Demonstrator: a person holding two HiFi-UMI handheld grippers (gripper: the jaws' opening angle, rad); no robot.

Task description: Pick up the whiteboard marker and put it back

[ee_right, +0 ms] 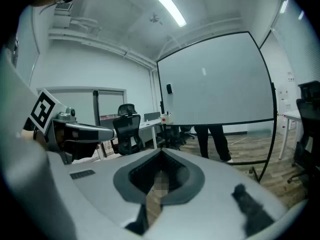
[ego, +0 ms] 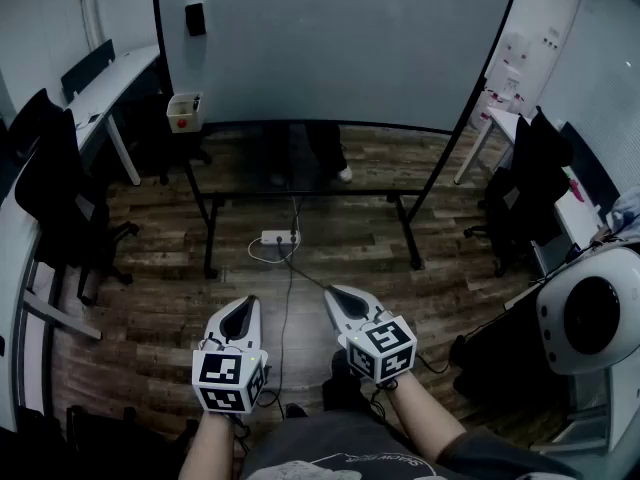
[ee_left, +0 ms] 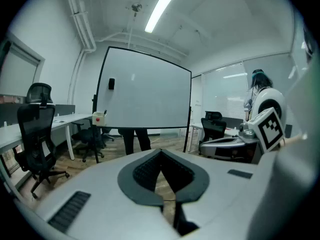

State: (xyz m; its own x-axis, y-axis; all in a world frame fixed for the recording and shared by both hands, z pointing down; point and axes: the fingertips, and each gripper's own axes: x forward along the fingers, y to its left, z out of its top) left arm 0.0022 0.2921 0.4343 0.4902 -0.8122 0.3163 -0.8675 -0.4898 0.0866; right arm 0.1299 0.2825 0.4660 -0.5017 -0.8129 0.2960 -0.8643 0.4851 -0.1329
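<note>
A large whiteboard (ego: 330, 38) on a black wheeled stand faces me across the wooden floor. A small white box (ego: 184, 111) with a red dot hangs at its lower left corner, and a black eraser-like block (ego: 195, 18) sticks to the board above it. I cannot make out a whiteboard marker clearly in any view. My left gripper (ego: 244, 302) and right gripper (ego: 334, 292) are held side by side low in the head view, well short of the board. Both are shut with nothing between the jaws. The board (ee_left: 145, 91) also shows ahead in the left gripper view, and the board (ee_right: 220, 81) in the right gripper view.
A person's legs (ego: 325, 153) show behind the board. A power strip (ego: 278, 238) and its cable lie on the floor under the stand. Office chairs (ego: 55, 183) and desks (ego: 110, 83) line the left; more chairs (ego: 530, 193) and a white machine (ego: 590, 313) are at the right.
</note>
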